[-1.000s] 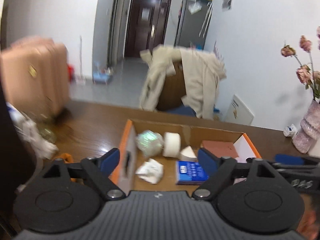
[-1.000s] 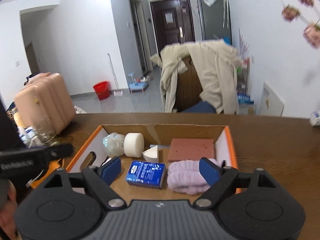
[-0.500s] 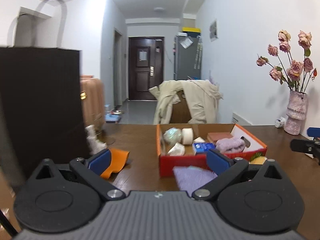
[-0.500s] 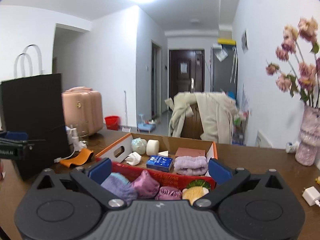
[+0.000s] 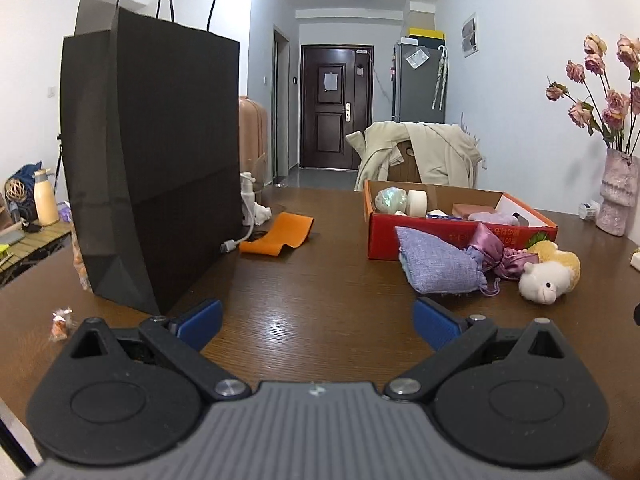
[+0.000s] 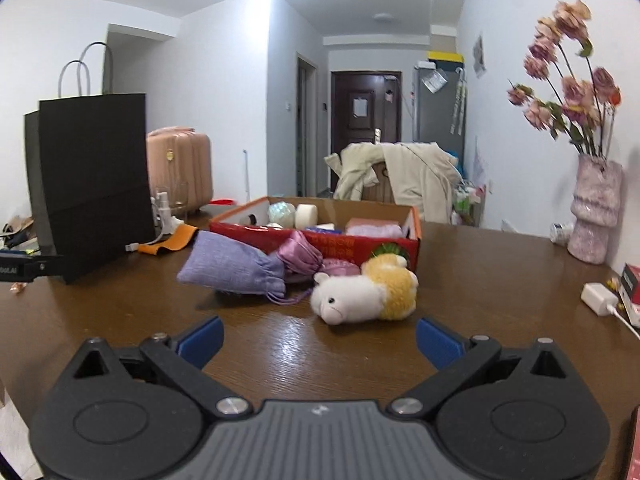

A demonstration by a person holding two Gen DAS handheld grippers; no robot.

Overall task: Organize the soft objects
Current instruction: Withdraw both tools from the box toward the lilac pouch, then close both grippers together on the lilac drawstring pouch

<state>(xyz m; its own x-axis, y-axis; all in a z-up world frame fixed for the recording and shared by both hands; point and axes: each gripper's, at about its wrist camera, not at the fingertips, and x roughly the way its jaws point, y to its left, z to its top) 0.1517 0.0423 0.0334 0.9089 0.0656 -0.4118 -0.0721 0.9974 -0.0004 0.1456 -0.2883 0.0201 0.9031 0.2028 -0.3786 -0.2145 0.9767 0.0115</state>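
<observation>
A red cardboard box (image 5: pixel 380 236) (image 6: pixel 360 242) stands on the brown table and holds several soft items. In front of it lie a lavender cloth pouch (image 5: pixel 438 262) (image 6: pixel 230 264), a pink satin pouch (image 5: pixel 486 246) (image 6: pixel 300 254) and a white and yellow plush sheep (image 5: pixel 546 274) (image 6: pixel 366 290). My left gripper (image 5: pixel 318 320) is open and empty, low over the table, well short of the pouches. My right gripper (image 6: pixel 318 334) is open and empty, just in front of the sheep.
A tall black paper bag (image 5: pixel 152 168) (image 6: pixel 90 182) stands at the left. An orange strap (image 5: pixel 280 234) and a white cable lie beside it. A pink vase with flowers (image 6: pixel 594 212) and a white charger (image 6: pixel 598 298) are at the right. A wrapped candy (image 5: pixel 60 318) lies near the left.
Both grippers have pulled back from over the box and dropped low to the table. The pouches and the plush sheep in front of the box have come into view.
</observation>
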